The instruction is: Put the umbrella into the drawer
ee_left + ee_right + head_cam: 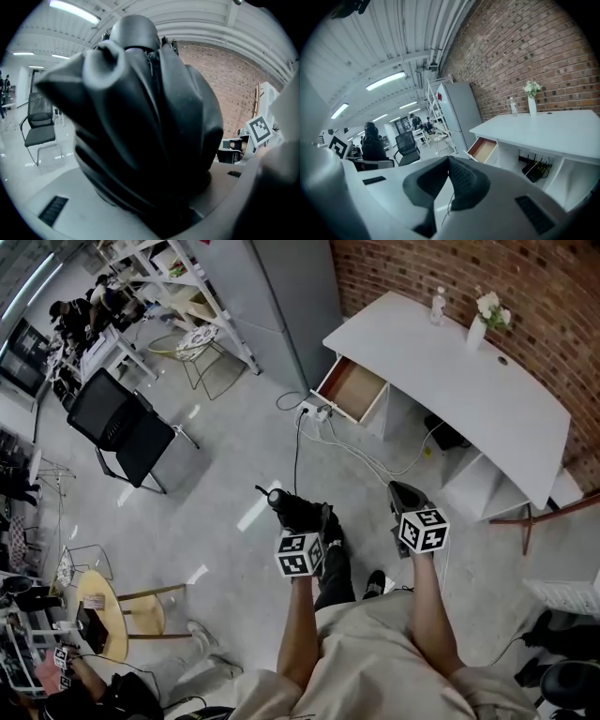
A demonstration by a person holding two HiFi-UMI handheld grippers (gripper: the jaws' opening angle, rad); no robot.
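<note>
A folded black umbrella (292,509) sits in my left gripper (307,521), which is shut on it; in the left gripper view the umbrella (140,117) fills nearly the whole picture between the grey jaws. My right gripper (406,493) is held beside it, shut with nothing in it, and its dark pads (461,176) meet at the tip. The drawer (354,390) stands pulled open at the left end of the white desk (441,371), ahead of both grippers and some way off. It looks empty. The right gripper view shows the same drawer (483,149) beyond the jaws.
Cables and a power strip (317,413) lie on the floor in front of the drawer. A black office chair (127,427) stands to the left, with a round wooden table (103,610) at lower left. A vase (480,326) and a bottle (437,306) stand on the desk.
</note>
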